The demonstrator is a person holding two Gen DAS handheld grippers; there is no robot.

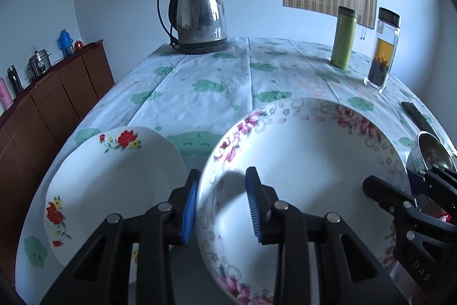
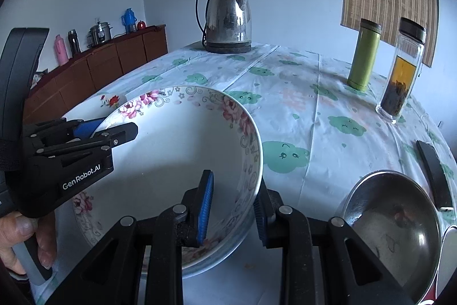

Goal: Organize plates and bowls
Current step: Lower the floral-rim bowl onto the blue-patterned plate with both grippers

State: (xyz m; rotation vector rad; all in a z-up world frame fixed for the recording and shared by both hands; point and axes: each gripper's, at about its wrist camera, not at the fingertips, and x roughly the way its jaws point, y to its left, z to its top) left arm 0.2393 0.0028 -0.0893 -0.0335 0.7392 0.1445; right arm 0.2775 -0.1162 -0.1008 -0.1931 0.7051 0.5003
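Large white ceramic bowl with pink floral rim (image 1: 302, 162) on the desk (image 1: 200, 82), rim straddled at 9 o'clock by left gripper (image 1: 222, 203) and at 3 o'clock by right gripper (image 2: 234, 209); both partly open, pad contact unclear. Grip on a slick, heavy rim: possible slip or tilt on lifting. Risk of knocking white red-flowered plate (image 1: 114, 176) at 9 o'clock, steel bowl (image 2: 394, 222) at 3 o'clock.

Glossy ceramic floral bowl (image 2: 171, 150); beside it glossy white plate (image 1: 114, 190), dull scuffed steel bowl (image 2: 394, 225). Behind: shiny metal kettle (image 2: 228, 19), clear glass jar (image 2: 400, 70). Smooth plastic tablecloth (image 2: 300, 110).
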